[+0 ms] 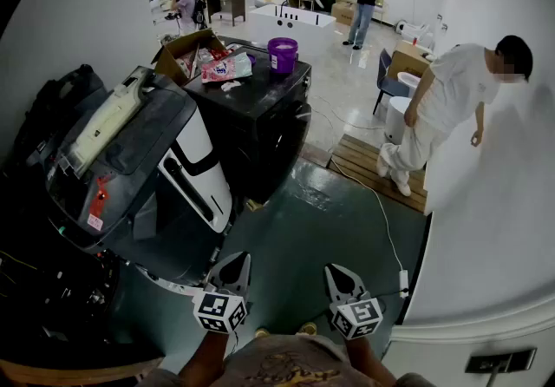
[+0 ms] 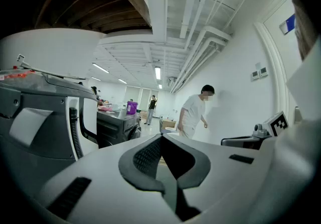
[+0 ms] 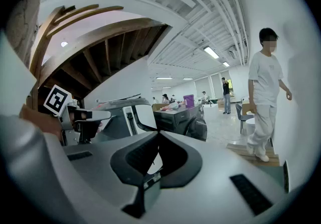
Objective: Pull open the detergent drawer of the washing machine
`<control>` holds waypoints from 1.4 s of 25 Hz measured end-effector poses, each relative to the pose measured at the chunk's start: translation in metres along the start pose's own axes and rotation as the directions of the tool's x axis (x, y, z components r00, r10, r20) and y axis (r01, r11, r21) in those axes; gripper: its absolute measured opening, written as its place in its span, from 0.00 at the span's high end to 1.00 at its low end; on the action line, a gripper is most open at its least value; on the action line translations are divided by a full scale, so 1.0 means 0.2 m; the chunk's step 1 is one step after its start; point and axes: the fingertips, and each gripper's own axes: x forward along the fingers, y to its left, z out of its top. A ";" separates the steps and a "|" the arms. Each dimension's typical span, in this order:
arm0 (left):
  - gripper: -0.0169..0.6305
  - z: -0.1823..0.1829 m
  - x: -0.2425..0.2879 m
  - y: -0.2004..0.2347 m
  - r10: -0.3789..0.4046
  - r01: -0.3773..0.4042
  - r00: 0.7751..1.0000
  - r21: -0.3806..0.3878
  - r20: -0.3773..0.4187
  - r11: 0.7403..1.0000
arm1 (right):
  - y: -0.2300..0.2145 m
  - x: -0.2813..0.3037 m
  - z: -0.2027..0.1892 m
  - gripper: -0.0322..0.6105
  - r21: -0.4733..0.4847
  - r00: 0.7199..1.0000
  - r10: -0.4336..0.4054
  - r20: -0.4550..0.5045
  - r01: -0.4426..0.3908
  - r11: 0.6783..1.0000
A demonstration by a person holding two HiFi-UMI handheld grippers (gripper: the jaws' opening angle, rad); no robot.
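Found the washing machine (image 1: 130, 151) at the left, grey-topped, with a white panel (image 1: 198, 170) on its front; could not pick out the detergent drawer with any certainty, so placed it only somewhere on that machine's upper front; noted a black machine (image 1: 260, 116) just behind the washing machine, carrying a purple bucket (image 1: 283, 54); judged a reach to the wrong machine or the wrong panel the first risk; saw the left gripper (image 1: 231, 271) well clear of the washing machine on its right, jaws pressed together on nothing; saw the right gripper (image 1: 342, 279) further right again, jaws likewise closed and empty; judged that closed jaws brought against the drawer front would skid off rather than catch it, and that a skewed pull might jam it; spotted a cable (image 1: 384, 220) on the floor (image 1: 321, 229) right of the washing machine, and a person in white (image 1: 442, 103) beyond; reckoned a snagged foot possible on stepping in.
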 end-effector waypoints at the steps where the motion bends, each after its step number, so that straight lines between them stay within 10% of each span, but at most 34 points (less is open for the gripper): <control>1: 0.94 0.00 0.00 0.00 -0.001 0.001 1.000 0.000 0.002 1.000 | 0.00 0.00 0.00 0.95 -0.003 1.000 -0.002 0.002 0.002 1.000; 35: 0.94 0.02 0.22 0.36 -0.057 0.057 0.998 -0.014 0.017 0.998 | 0.06 0.50 0.03 0.94 0.060 0.998 -0.027 0.057 0.024 0.998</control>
